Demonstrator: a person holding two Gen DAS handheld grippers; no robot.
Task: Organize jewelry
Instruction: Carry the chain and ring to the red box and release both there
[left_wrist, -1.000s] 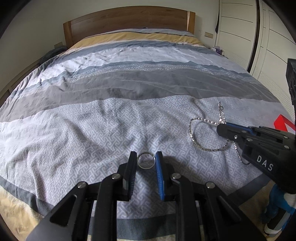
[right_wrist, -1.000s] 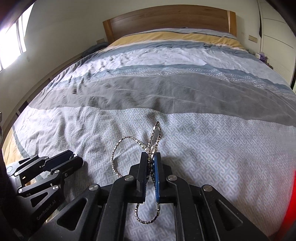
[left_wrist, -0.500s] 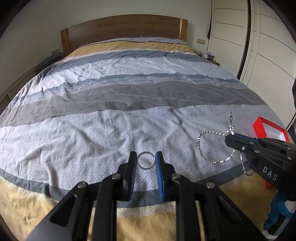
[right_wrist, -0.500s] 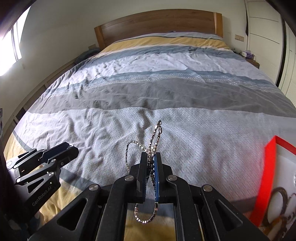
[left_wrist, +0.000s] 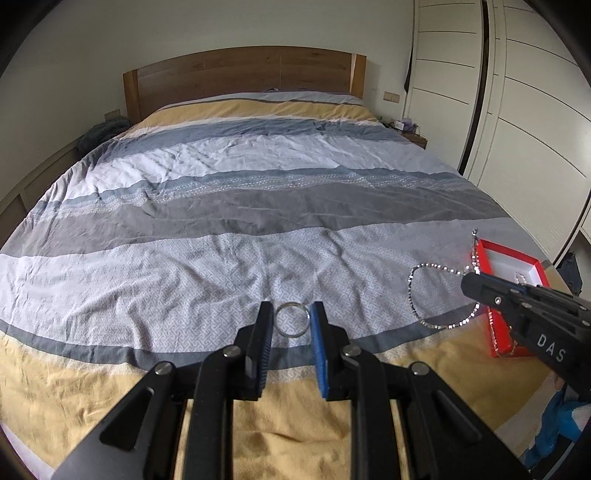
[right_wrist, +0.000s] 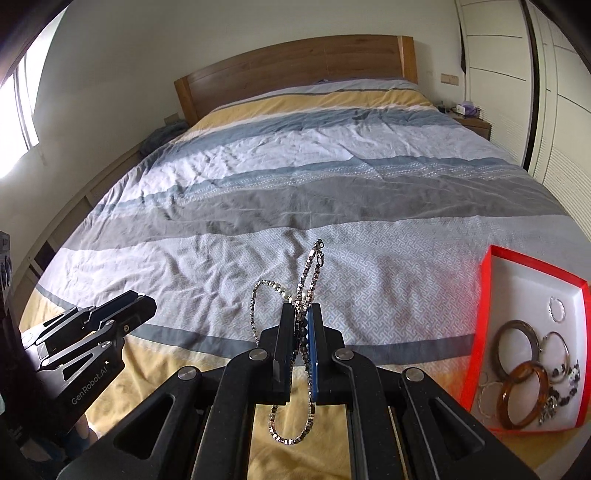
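- Over the foot of the striped bedspread (left_wrist: 258, 206), left wrist view: left gripper (left_wrist: 291, 321) clamps a thin metal ring (left_wrist: 291, 319) edge-on between its two finger pads, ring held clear above the fabric
- Same view, far right: right gripper (left_wrist: 471, 286) pinches a silver bead chain (left_wrist: 415, 295); one loop hangs to its left, ends drape in front of the red tray (left_wrist: 496, 338) at the bed's right edge
- Right wrist view: right gripper (right_wrist: 301, 314) closed on the chain (right_wrist: 312, 269), clasp end sticking up above the tips, a loop dangling below the jaws
- Red tray (right_wrist: 484, 291) lies at right, white inside, holding a brown bangle (right_wrist: 522, 395), a dark ring, thin hoops and dark beads
- Left gripper (right_wrist: 142, 304) shows at lower left; its grip cannot be judged from this view
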